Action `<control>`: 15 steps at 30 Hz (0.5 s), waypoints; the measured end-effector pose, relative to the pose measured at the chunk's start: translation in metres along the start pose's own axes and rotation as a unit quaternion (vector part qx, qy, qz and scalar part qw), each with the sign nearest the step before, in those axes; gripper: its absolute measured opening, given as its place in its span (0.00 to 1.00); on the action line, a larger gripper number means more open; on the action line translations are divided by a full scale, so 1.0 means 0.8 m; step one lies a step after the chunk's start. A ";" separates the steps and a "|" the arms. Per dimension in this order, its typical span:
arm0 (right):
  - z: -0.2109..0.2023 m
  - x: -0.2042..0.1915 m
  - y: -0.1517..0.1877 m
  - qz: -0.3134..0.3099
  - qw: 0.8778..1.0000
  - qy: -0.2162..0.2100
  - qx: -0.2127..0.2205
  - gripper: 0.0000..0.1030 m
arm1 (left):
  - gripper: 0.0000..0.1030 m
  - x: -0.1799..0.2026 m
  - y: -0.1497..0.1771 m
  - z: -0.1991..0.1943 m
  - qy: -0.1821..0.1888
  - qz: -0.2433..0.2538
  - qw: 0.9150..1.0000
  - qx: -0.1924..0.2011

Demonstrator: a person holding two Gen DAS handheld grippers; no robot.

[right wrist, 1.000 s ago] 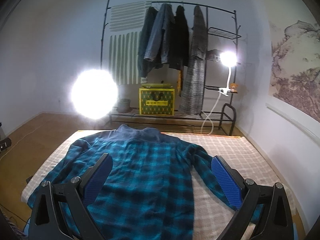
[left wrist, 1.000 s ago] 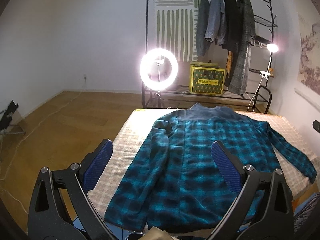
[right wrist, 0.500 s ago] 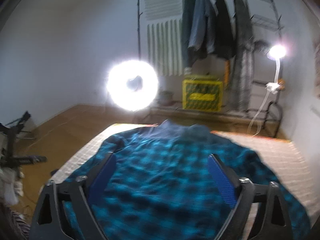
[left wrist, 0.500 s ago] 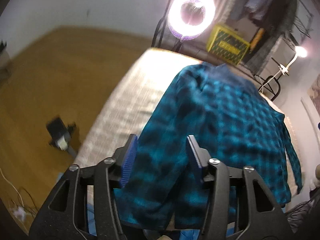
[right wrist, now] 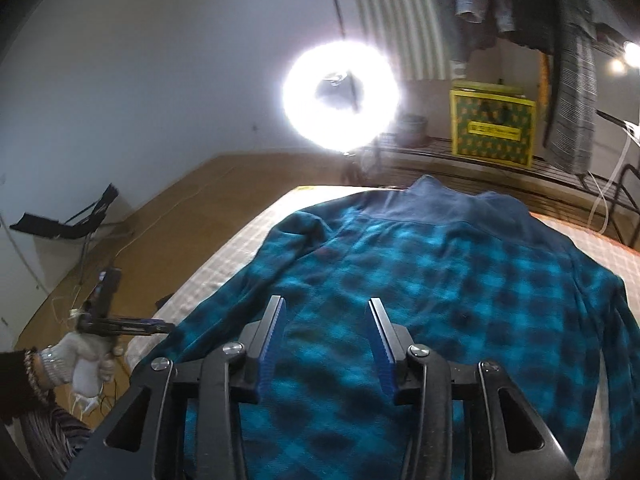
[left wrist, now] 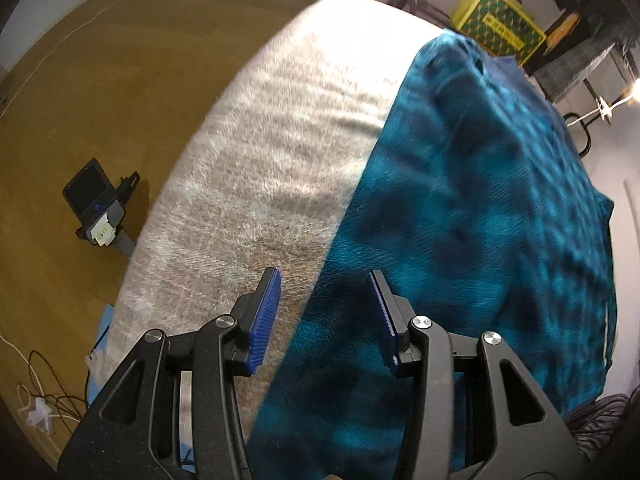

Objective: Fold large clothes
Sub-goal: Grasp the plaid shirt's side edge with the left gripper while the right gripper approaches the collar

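Soft fleece shirt (left wrist: pixel 472 208) will sag, so pinch its sleeve edge between your half-open, empty left tongs (left wrist: pixel 325 312).

Bare blanket (left wrist: pixel 260 128) beside shirt (left wrist: pixel 480 200).

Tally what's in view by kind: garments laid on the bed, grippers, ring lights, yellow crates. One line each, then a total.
Garments laid flat on the bed: 1, the teal plaid shirt
Grippers: 2, the left gripper and the right gripper, both open
Ring lights: 1, the ring light
Yellow crates: 1, the yellow crate
Total: 5
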State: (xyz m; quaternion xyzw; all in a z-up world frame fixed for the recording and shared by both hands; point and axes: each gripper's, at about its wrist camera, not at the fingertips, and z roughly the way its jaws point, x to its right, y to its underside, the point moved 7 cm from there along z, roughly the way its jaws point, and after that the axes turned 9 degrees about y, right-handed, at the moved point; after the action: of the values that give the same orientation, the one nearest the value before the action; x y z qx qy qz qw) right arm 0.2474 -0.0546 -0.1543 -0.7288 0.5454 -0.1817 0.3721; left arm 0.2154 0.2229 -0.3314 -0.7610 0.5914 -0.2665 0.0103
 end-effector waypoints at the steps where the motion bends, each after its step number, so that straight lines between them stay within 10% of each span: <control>1: 0.001 -0.002 -0.004 -0.003 1.000 -0.003 -0.003 0.41 | 0.44 0.000 0.001 0.006 -0.002 0.004 1.000 -0.005; 4: 0.007 -0.015 -0.015 -0.008 1.000 -0.015 -0.012 0.41 | 0.42 0.005 -0.003 0.011 -0.009 0.023 1.000 0.001; 6: 0.010 -0.022 -0.024 -0.008 1.000 -0.022 -0.018 0.41 | 0.06 0.012 -0.007 0.013 0.000 0.032 0.999 0.001; 15: 0.035 -0.037 -0.058 0.014 0.998 -0.039 -0.042 0.42 | 0.01 0.025 -0.021 -0.014 0.094 -0.008 0.995 0.028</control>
State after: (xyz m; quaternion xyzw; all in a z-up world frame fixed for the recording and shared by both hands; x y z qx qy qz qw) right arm 0.2869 -0.0116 -0.1342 -0.7430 0.5474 -0.1246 0.3644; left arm 0.2284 0.2132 -0.3082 -0.7365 0.5762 -0.3534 -0.0261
